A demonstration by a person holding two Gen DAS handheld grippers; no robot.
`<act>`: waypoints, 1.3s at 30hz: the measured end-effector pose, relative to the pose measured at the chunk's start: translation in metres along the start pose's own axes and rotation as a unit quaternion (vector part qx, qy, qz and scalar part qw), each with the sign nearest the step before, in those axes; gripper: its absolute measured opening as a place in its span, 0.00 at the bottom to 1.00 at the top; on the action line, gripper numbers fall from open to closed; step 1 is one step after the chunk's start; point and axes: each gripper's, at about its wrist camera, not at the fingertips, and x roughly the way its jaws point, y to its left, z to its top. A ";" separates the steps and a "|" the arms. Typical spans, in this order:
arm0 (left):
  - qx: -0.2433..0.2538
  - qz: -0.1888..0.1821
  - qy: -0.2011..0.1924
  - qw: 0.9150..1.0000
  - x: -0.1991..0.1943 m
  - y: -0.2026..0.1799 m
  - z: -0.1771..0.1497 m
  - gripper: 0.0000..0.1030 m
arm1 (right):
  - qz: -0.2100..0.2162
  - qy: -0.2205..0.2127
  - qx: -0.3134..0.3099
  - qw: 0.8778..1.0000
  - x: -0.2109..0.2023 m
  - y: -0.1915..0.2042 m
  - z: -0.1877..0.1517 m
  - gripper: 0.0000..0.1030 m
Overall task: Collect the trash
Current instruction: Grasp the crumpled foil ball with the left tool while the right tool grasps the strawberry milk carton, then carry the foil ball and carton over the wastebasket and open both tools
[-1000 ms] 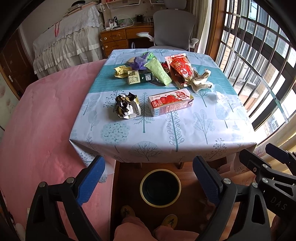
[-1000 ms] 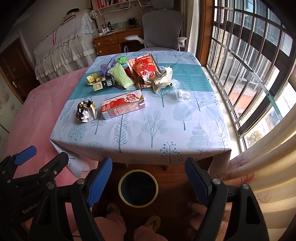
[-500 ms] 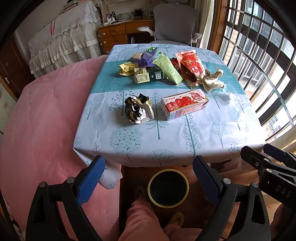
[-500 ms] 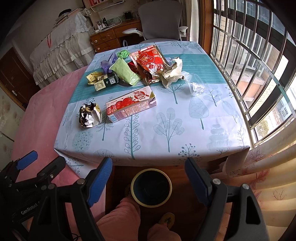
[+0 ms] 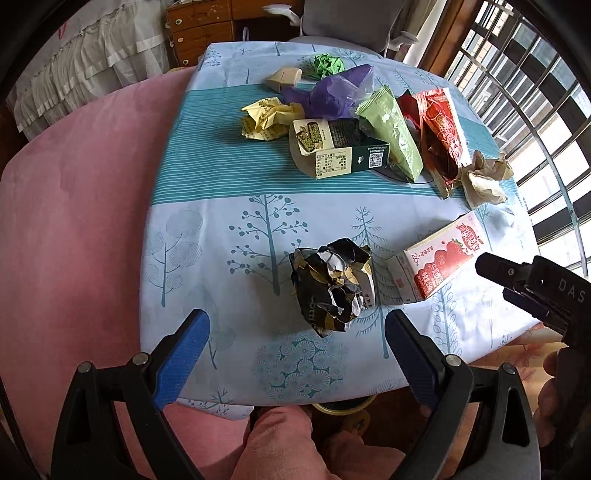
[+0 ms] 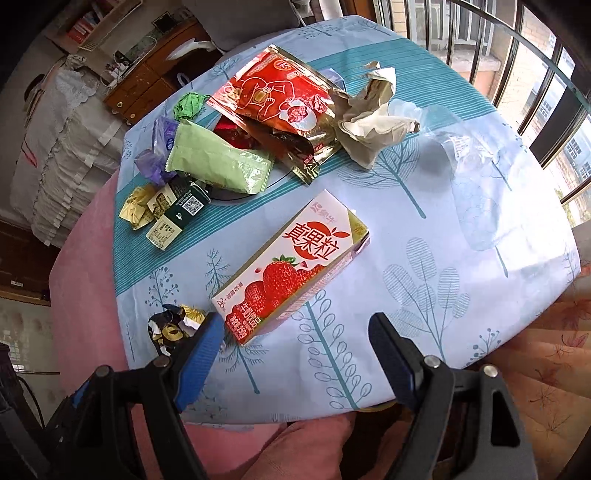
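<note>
Trash lies on a tree-print tablecloth. A crumpled black-and-gold wrapper sits just beyond my open left gripper, between its blue fingertips. A strawberry juice carton lies just beyond my open right gripper; it also shows in the left wrist view. Farther back lie a green snack box, a green pouch, a red foil bag, crumpled brown paper, a yellow wrapper and a purple bag. The bin rim peeks from under the table edge.
A pink cover lies left of the table. A clear plastic bag lies at the table's right. Barred windows stand to the right, a wooden desk and grey chair at the back. The person's pink-clad legs are below.
Both grippers have moved forward and down over the table. The wrapper and carton now sit close in front of the fingertips, and the bin has slid almost out of sight.
</note>
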 end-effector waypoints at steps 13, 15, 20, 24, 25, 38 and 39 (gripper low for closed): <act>0.037 -0.053 0.081 0.995 0.086 -0.001 0.029 0.92 | -0.048 0.031 0.105 0.993 0.065 0.025 0.026 0.79; 0.045 -0.055 0.077 0.995 0.091 -0.004 0.031 0.87 | -0.051 0.037 0.111 0.992 0.069 0.028 0.028 0.79; 0.060 -0.084 0.091 0.990 0.096 -0.013 0.033 0.50 | -0.045 0.041 0.112 0.992 0.075 0.029 0.027 0.73; 0.077 -0.073 0.068 0.992 0.089 -0.026 0.031 0.42 | -0.045 0.034 0.094 0.994 0.070 0.033 0.022 0.68; 0.077 -0.072 0.065 0.992 0.087 -0.028 0.030 0.41 | -0.038 0.034 0.093 0.994 0.066 0.031 0.020 0.68; 0.031 -0.044 0.001 0.999 0.015 -0.045 -0.032 0.40 | 0.040 -0.034 -0.051 0.997 -0.020 -0.016 -0.033 0.56; 0.021 -0.044 -0.006 0.999 0.008 -0.049 -0.042 0.40 | 0.052 -0.045 -0.070 0.995 -0.030 -0.021 -0.041 0.56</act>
